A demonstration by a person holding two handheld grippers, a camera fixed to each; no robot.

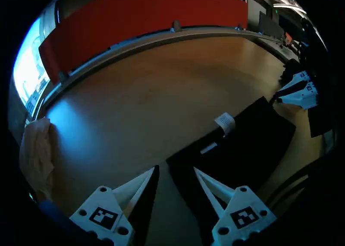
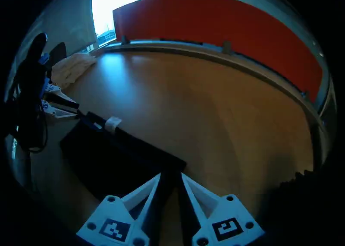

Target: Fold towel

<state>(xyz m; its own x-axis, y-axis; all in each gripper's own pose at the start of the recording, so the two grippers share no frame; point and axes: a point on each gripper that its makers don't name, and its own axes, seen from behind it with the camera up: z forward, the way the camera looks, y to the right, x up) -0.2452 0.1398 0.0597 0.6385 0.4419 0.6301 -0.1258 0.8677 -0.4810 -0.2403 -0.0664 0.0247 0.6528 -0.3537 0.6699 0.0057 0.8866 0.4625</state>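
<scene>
**Left gripper view.** Camera rides on the left gripper [image 1: 173,168] and looks forward along its fingers. It sits low and close over the table [image 1: 142,99], facing the red partition [image 1: 142,17] at the far edge. The towel [image 1: 241,146] has its near corner at the fingertips. The right gripper [image 2: 171,175] shows farther off, at the right.

**Right gripper view.** Camera rides on the right gripper, equally low, close and forward-looking. It faces the same partition from the towel's opposite end. The left gripper shows farther off, at the left.

**Shared.** Table, towel, partition, window [image 1: 26,73], beige cloth [image 1: 36,155]; each view also takes in the other's gripper.
</scene>
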